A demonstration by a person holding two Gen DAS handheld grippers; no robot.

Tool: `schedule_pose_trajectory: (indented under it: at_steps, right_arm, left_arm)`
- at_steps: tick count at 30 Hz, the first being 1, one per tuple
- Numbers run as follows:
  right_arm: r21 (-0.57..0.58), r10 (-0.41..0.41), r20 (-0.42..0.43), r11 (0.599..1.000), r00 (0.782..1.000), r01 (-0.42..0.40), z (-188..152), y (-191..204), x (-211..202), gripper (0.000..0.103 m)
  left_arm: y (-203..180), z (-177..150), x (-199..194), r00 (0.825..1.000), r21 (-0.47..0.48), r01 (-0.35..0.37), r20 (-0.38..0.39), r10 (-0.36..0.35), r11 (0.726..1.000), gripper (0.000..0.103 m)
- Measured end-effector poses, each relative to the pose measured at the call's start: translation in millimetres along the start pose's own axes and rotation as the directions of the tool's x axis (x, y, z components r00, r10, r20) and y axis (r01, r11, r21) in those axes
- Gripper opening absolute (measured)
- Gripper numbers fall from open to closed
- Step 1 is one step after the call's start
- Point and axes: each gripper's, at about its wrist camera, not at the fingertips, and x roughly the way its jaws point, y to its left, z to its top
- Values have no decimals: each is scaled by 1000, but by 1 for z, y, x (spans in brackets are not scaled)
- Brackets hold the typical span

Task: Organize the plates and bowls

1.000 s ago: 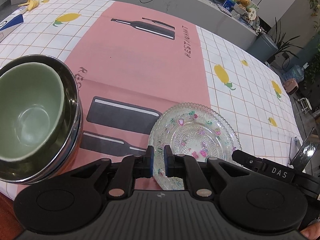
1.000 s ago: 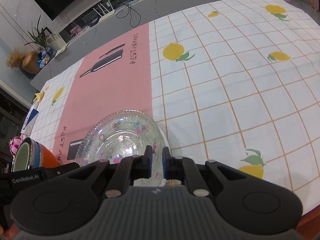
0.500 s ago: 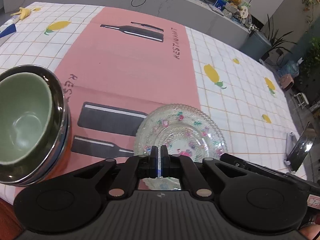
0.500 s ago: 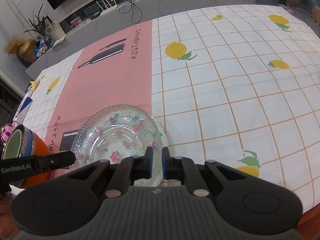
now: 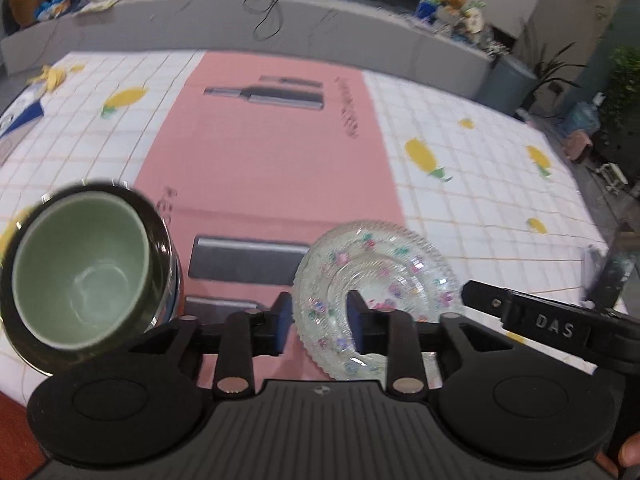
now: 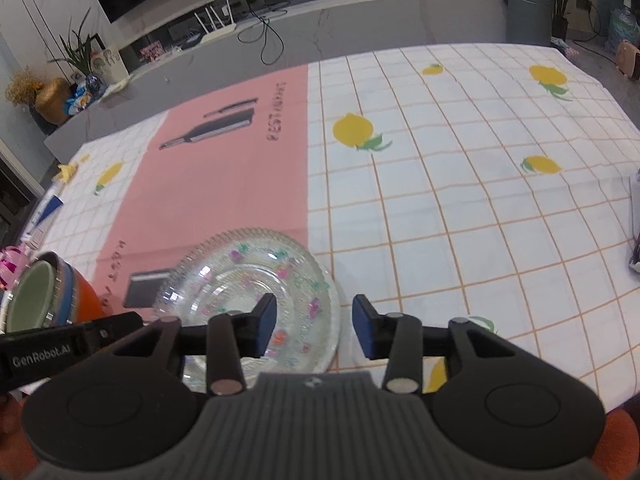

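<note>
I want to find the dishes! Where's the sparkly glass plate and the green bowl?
glass plate [image 5: 376, 276], left wrist view, on its patterned middle.
green bowl [image 5: 80, 264], left wrist view, on its inside wall.

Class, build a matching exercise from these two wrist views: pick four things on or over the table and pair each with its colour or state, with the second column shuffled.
1. inner bowl
2. glass plate
3. left gripper
4. tablecloth centre panel

a. pink
b. clear, with coloured dots
c. pale green
d. jaws open, holding nothing

Pairs: 1-c, 2-b, 3-d, 4-a
</note>
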Motion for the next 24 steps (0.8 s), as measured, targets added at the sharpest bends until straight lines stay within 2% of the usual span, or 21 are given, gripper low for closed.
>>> schedule_pose_trajectory:
  at_steps: [2,4,6,11,13,14,20,24]
  right_arm:
    - [14,21,4,1000,1000,-21,3,3,-7,55]
    - [30,48,8,998,999,-48,7,8,-14,63]
    - [40,68,1,997,998,-68,11,14,-19,67]
    - [51,116,-33,992,993,-114,16,39,-24,69]
    - [50,141,-53,989,989,-138,18,51,-23,79]
    - [50,158,-62,987,986,-155,18,58,-21,81]
    - [25,224,-136,975,965,-223,16,103,-7,82]
    - [-5,240,-193,969,951,-246,12,134,10,83]
  left_arm:
    - [1,3,-13,999,21,6,33,-7,1000,52]
    - [4,7,-25,998,32,4,63,-6,999,54]
    - [11,11,-38,996,34,-2,89,-1,999,63]
    - [40,19,-66,991,18,-22,131,19,1000,75]
    - [54,21,-74,990,-3,-42,134,42,999,78]
    - [62,22,-77,990,-14,-56,132,57,998,79]
    - [114,20,-94,981,-115,-136,127,150,984,82]
    - [150,15,-93,980,-208,-151,94,173,966,82]
